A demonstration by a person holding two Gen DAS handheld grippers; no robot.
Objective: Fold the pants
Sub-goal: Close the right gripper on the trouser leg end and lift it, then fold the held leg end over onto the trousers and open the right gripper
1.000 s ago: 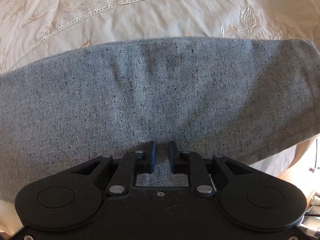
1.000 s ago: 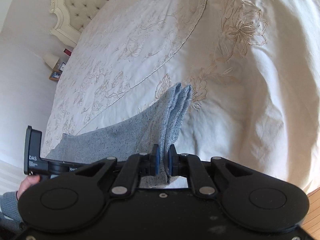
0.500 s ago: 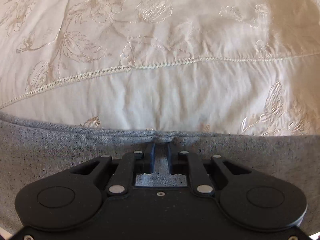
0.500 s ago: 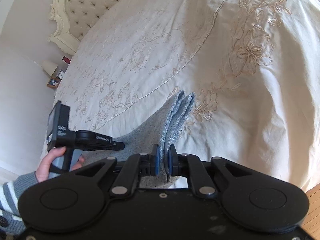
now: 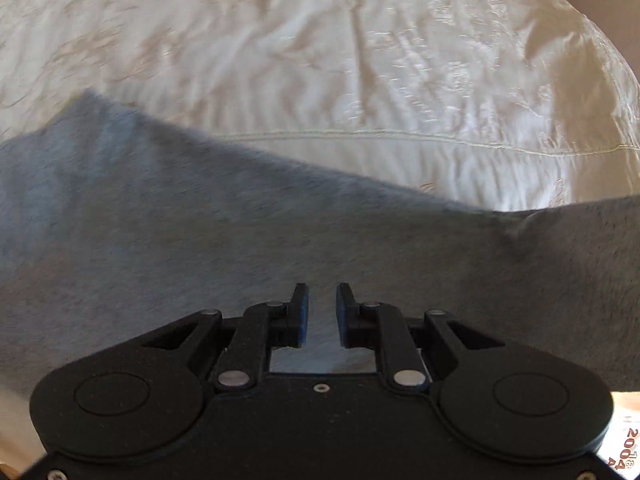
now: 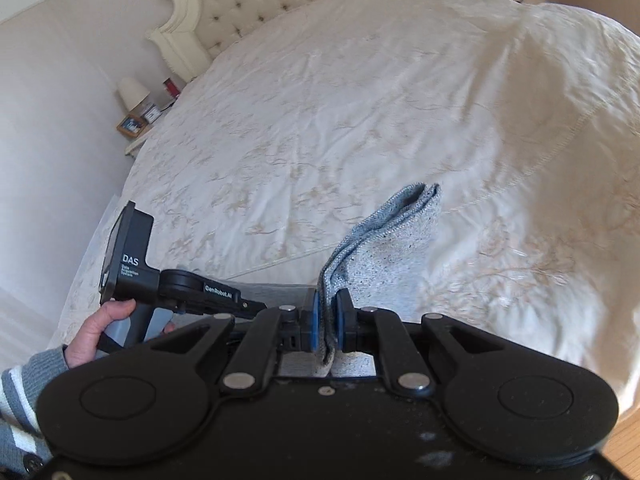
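Right wrist view: your right tongs pinch the folded grey pants above the bed; your left tongs are opening, with pants fabric between them.

Wide bare bedspread ahead, free for passing. To the left, left tool and hand in the way; tufted headboard closing the far end.

Grey dark-flecked pants, cream bedspread with beige floral embroidery, grey-and-white striped sleeve
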